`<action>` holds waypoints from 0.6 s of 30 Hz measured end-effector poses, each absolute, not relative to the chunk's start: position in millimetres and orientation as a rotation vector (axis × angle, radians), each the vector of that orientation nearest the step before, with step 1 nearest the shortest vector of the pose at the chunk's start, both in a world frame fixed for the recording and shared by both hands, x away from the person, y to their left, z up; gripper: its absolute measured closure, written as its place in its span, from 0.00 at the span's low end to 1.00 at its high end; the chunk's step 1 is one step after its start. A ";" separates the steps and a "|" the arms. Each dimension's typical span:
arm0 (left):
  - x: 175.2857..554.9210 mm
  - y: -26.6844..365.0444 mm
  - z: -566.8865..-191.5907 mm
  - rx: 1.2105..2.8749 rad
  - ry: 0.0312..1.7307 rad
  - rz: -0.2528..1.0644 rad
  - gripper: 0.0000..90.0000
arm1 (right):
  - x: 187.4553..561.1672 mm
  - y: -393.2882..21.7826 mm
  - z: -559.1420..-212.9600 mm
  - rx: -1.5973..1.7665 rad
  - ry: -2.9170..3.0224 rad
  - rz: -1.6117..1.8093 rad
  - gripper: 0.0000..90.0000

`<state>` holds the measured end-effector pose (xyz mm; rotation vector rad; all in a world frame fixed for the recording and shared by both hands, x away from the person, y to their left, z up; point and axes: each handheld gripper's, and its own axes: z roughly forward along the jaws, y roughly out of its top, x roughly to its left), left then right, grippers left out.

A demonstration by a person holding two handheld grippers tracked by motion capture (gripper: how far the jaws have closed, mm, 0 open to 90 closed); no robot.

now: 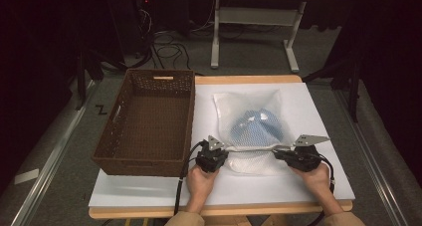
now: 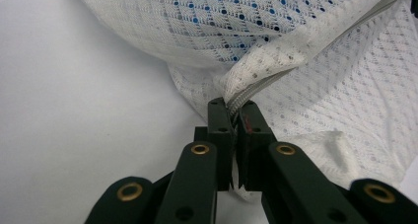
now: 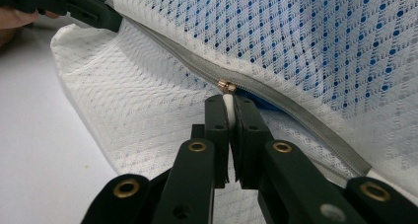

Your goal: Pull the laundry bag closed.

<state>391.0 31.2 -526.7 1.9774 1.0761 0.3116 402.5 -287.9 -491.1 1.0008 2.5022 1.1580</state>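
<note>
A white mesh bag (image 1: 247, 102) lies in the middle of the white table top (image 1: 144, 188), with a blue item (image 1: 260, 126) showing through it. A grey zipper (image 3: 305, 121) runs along its near side. My left gripper (image 1: 227, 150) is shut on the zipper's end at the bag's corner (image 2: 235, 105), where the mesh (image 2: 222, 26) bunches up. My right gripper (image 1: 275, 151) is shut on the white pull tab (image 3: 228, 101) just below the brass slider (image 3: 226, 86). The zipper stretches taut between the two. In the right gripper view the left gripper (image 3: 106, 17) holds the far end.
A brown wicker basket (image 1: 189, 121), with nothing inside, stands on the table's left part, close beside the bag. Behind the table, a white frame (image 1: 254, 17) and cables (image 1: 169, 49) are on the dark floor. Bare white surface lies in front of my hands.
</note>
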 end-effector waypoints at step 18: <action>390.9 31.1 -526.8 1.979 1.075 0.313 0.96 | 401.5 -300.0 -491.7 1.036 2.476 1.158 0.97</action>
